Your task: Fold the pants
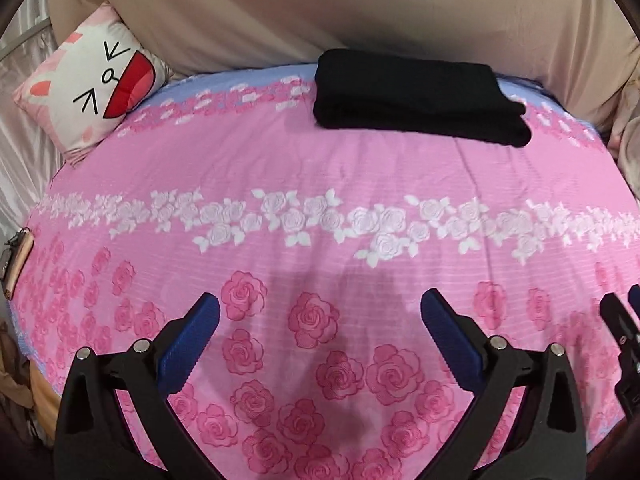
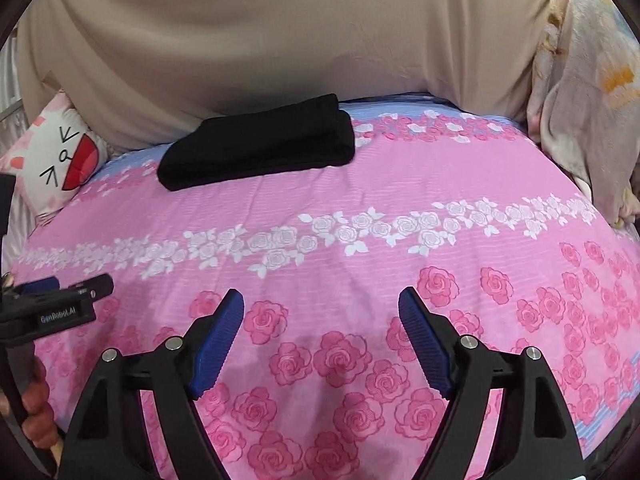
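I'm hovering both the left gripper [image 1: 320, 312] and right gripper [image 2: 321, 308] with jaws wide apart and empty, leaving the folded black pants [image 1: 420, 96] untouched since they're looking done.

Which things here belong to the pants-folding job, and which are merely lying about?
Job:
black pants, folded
left gripper, open
right gripper, open

Lying about:
cat cushion
rose bedsheet
beige curtain
pale blanket
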Available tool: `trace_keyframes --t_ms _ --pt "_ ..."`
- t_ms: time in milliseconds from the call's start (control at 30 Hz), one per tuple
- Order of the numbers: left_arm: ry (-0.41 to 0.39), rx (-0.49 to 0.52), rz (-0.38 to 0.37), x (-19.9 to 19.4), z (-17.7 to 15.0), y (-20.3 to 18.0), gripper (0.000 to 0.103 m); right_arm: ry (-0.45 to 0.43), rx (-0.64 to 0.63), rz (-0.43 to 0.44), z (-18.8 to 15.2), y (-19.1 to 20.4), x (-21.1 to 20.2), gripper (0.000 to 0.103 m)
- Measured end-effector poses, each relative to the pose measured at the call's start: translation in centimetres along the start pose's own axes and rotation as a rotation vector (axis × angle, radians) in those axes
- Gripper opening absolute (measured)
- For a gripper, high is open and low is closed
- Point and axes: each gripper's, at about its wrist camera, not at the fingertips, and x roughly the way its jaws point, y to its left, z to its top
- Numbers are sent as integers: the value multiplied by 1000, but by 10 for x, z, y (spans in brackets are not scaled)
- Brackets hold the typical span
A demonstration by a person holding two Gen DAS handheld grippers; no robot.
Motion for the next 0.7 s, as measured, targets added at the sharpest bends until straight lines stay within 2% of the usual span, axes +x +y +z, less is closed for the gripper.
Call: trace_keyframes --t_ms 200,400,500,700 --pt "31 -5 -28 14 -3 1 98 10 20 -21 3 2 14 78" --pt "-31 9 -33 3 0 -1 98 -10 7 -31 7 12 14 83" --pt "-67 22 -13 0 1 -4 98 -14 -2 -41 7 15 18 84" --pt "-84 38 -22 0 1 -7 98 15 -14 -34 3 20 26 84"
